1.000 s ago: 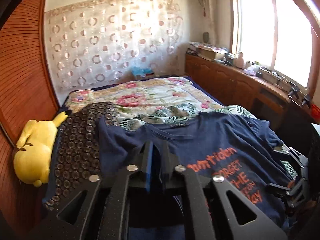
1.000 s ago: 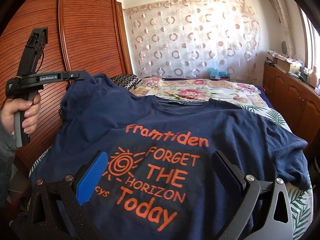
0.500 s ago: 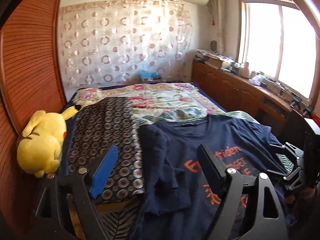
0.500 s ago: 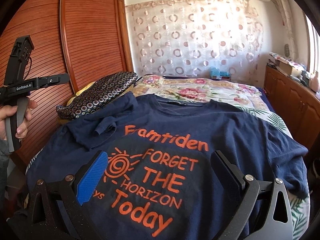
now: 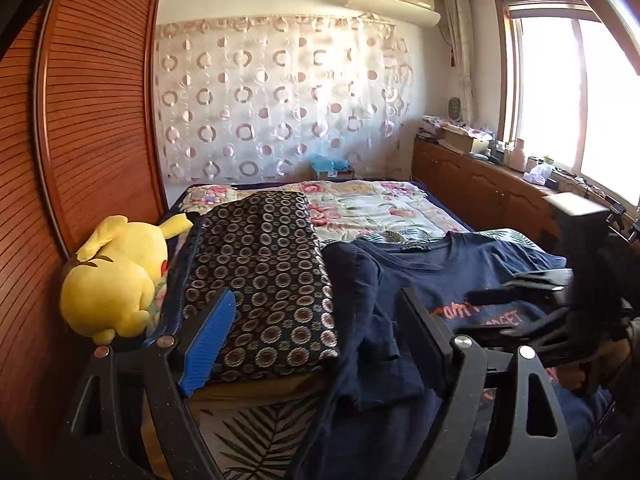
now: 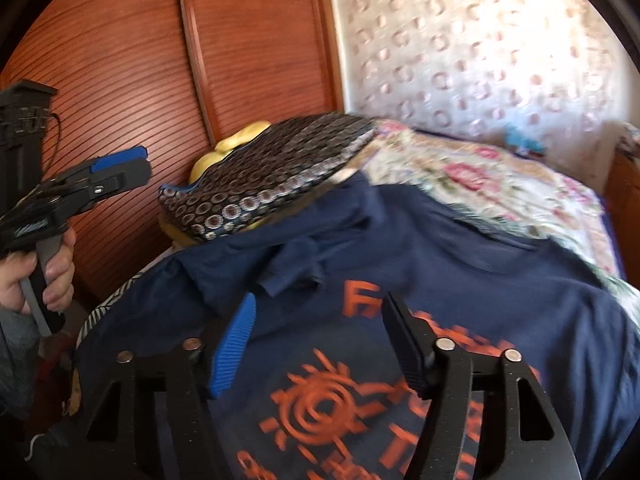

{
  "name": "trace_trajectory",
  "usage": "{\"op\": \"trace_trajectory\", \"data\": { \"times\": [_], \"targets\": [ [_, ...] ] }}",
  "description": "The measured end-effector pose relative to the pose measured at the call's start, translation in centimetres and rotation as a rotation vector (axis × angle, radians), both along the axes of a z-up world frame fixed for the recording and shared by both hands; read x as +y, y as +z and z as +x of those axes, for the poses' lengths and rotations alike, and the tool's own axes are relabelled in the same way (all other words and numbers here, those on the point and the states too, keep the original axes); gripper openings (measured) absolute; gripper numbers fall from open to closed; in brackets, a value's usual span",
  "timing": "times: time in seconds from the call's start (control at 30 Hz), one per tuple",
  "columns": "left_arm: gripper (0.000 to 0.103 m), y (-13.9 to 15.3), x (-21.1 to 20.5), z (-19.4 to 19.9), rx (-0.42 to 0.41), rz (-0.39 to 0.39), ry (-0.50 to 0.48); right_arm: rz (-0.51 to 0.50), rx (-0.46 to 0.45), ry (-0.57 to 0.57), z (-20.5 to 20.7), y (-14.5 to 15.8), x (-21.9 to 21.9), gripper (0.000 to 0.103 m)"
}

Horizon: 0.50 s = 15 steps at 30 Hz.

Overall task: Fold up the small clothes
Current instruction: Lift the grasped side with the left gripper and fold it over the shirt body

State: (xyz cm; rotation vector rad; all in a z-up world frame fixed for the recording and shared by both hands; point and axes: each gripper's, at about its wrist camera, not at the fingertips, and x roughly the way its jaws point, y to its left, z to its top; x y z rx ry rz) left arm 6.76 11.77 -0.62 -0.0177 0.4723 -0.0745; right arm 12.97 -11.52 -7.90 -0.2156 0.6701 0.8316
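On the bed lay the navy T-shirt, print up, one sleeve folded inward beside the patterned pillow. The left gripper stood wide apart, empty. The right gripper hovered over the print, its jaws closing, nothing between them.

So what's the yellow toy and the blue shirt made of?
The yellow toy looks like soft plush: fuzzy, rounded, stuffed. The blue shirt looks like thin matte knit cloth, maybe cotton: it wrinkles and drapes limply, with orange print on top.
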Motion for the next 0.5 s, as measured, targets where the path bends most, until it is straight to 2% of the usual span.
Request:
{"op": "trace_trajectory", "data": {
  "times": [0.03, 0.13, 0.33, 0.37, 0.43, 0.5],
  "targets": [
    [0.082, -0.1, 0.2, -0.1, -0.001, -0.003, 0.003, -0.008, 0.025, 0.018, 0.9, -0.6, 1.0, 0.049],
    [0.082, -0.3, 0.7, -0.4, 0.000, -0.013, 0.012, -0.004, 0.085, 0.041, 3.0, -1.8, 3.2, 0.039],
    [0.082, -1.0, 1.8, -0.8, 0.014, -0.024, 0.026, -0.008, 0.180, 0.063, 6.0, -3.7, 6.0, 0.036],
    [0.082, -1.2, 1.9, -0.8, 0.016, -0.025, 0.027, -0.025, 0.182, 0.063, 6.5, -4.0, 6.2, 0.033],
    [0.082, -1.4, 2.1, -0.9, 0.020, -0.027, 0.031, -0.066, 0.165, 0.056, 6.9, -4.4, 6.9, 0.006],
    [0.082, -1.5, 2.2, -0.9, 0.021, -0.030, 0.031, -0.068, 0.150, 0.053, 7.1, -4.1, 6.7, 0.003]
  ]
}}
